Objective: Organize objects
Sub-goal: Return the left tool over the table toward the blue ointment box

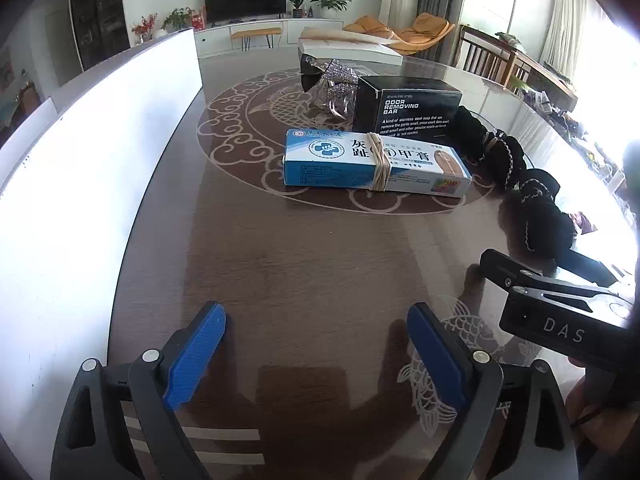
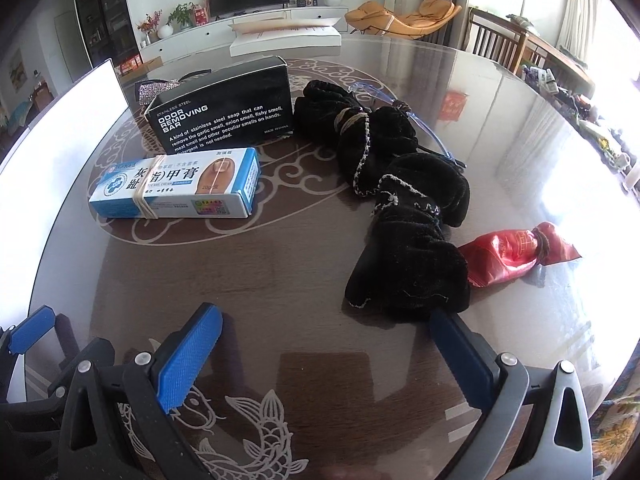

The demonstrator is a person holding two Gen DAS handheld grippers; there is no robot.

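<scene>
At the far left a tall white board stands on edge along the table, and a gripper swung wide that way could knock it over. The left gripper hangs above bare tabletop with its blue pads wide apart and nothing between them; the risk here is pressing down onto the glossy surface and grabbing nothing, since every object lies well ahead of it. Next comes the blue and white box, bound with a rubber band and lying flat near the table's middle; a pad catching the band could flick or drag the box rather than lift it. Just behind it stands the black box, with a sparkly bow to its left, so a push on the blue box would likely shove both. To the right, the black velvet cloth runs in a bunched line from beside the black box toward the near edge, with clear glasses tucked against its far side; pulling the cloth could drag the glasses along unseen. The right gripper is also spread wide and empty, its right pad just at the cloth's near end, so closing now might pinch only a loose fold. Farthest right, the red packet lies beside the cloth and could be swept toward the edge.
</scene>
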